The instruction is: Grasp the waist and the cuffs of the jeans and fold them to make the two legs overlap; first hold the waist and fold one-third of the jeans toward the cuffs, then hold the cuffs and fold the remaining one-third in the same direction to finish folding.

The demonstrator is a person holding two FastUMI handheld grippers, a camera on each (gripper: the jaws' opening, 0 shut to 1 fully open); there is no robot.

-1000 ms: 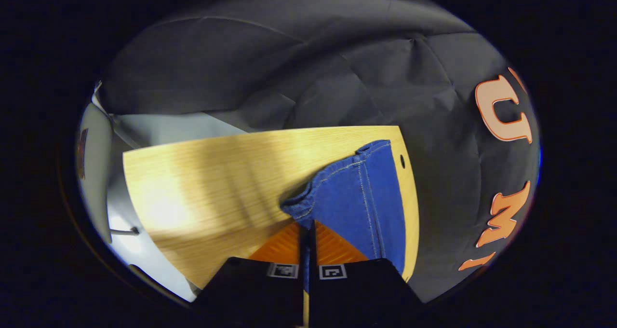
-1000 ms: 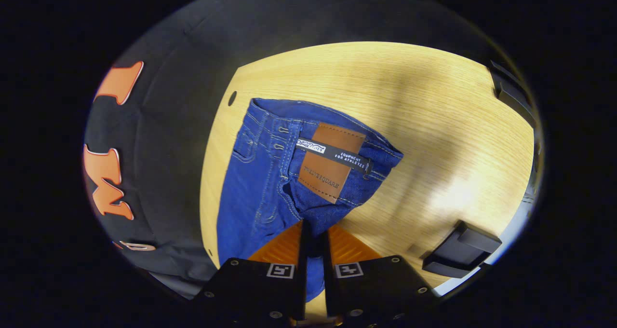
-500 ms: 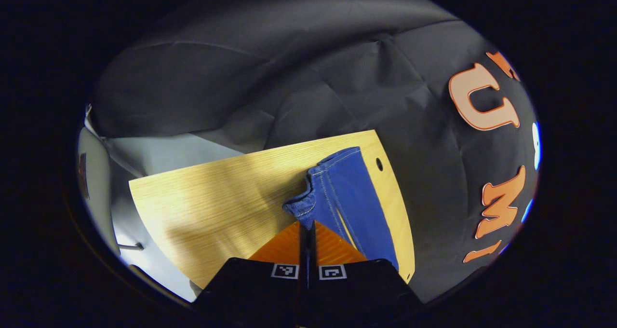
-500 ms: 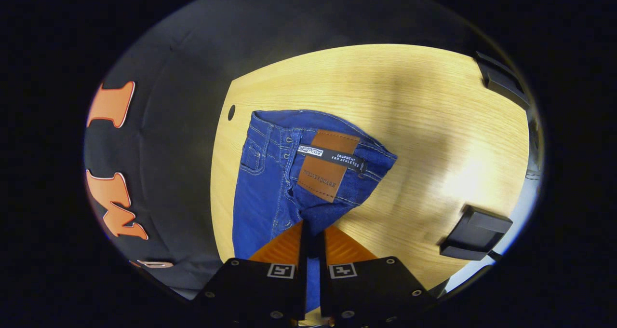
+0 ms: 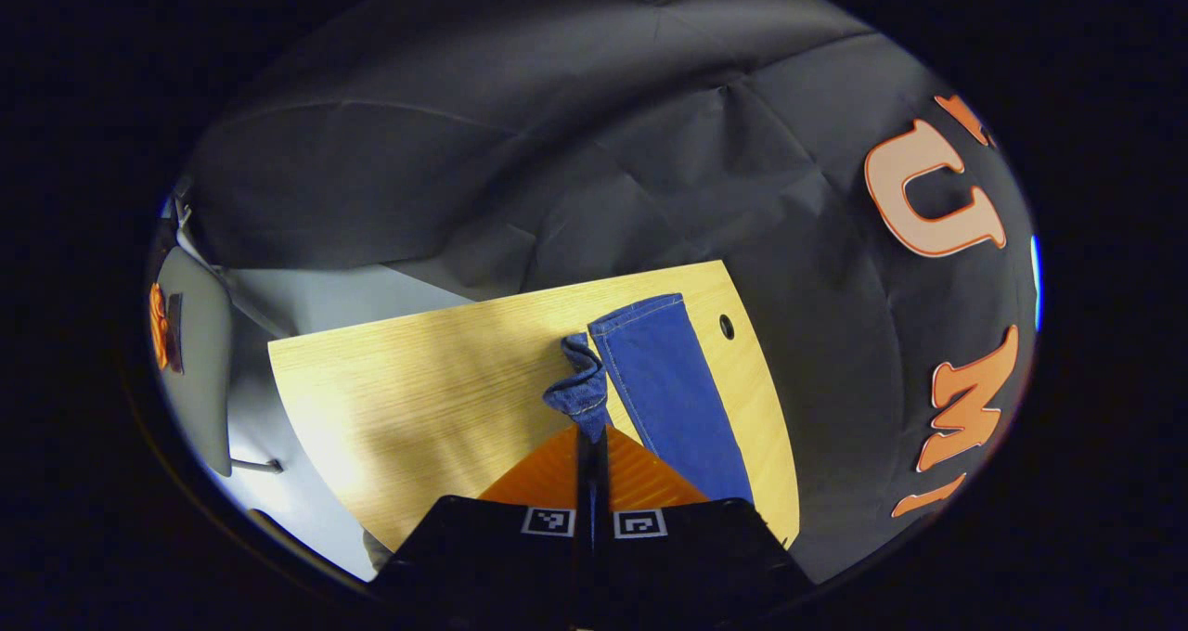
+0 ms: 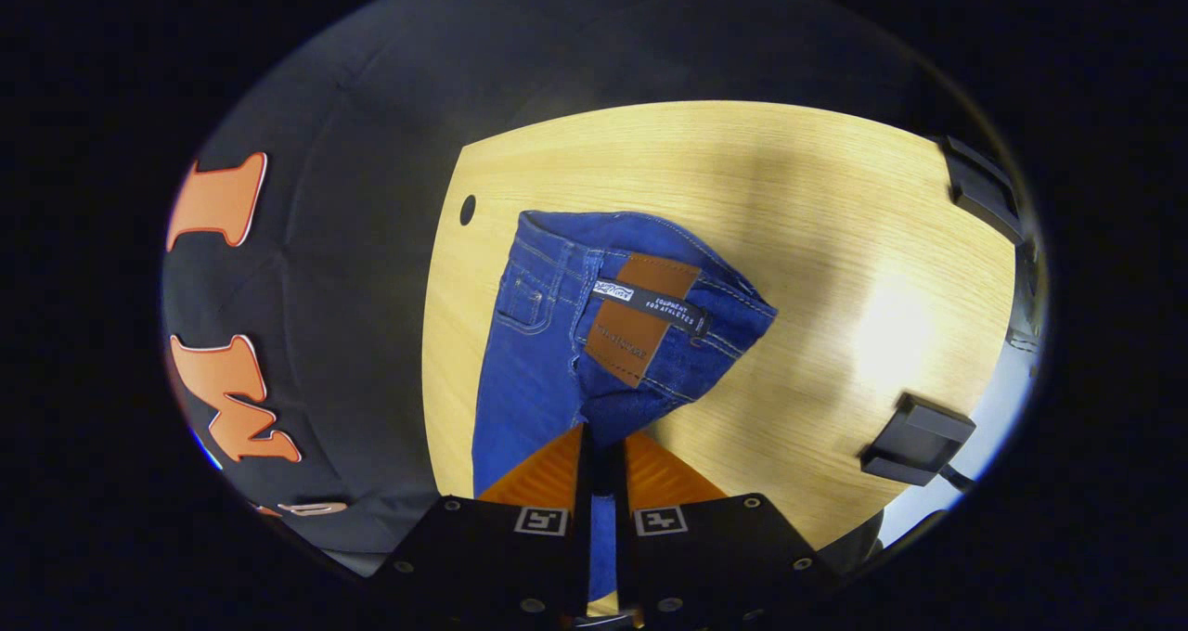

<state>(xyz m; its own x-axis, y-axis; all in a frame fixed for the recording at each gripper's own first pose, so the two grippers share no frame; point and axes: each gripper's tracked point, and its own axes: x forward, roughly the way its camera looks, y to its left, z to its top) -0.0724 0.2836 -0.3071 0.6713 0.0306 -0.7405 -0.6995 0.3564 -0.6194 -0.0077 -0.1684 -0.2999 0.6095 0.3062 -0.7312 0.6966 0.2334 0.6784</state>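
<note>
In the left gripper view, the left gripper (image 5: 591,434) sat at 6 o'clock with its two fingers pressed together on a bunched cuff (image 5: 579,385) of the blue jeans (image 5: 670,392). The pinched fold rose toward 12 o'clock from the fingertips, while a flat trouser leg ran beside it toward 1 o'clock across the wooden table (image 5: 436,399). A small dark hole (image 5: 726,327) in the tabletop lay just beside the leg's far end, near the table's edge.

In the right gripper view, the right gripper (image 6: 601,438) likewise stood at 6 o'clock, its fingers closed tight on denim at the waist end of the jeans (image 6: 548,334). The waistband (image 6: 650,241) lifted toward 12 o'clock, turned so that a brown leather patch (image 6: 640,320) faced the camera, crossed by a narrow black woven tag (image 6: 654,304) with small white lettering. The patch's stamped wording was too faint to make out. A front pocket (image 6: 522,302) with pale stitching sat toward 11 o'clock. A black boxy object (image 6: 914,441) rested on the table (image 6: 835,241) at 4 o'clock, well apart from the jeans.
</note>
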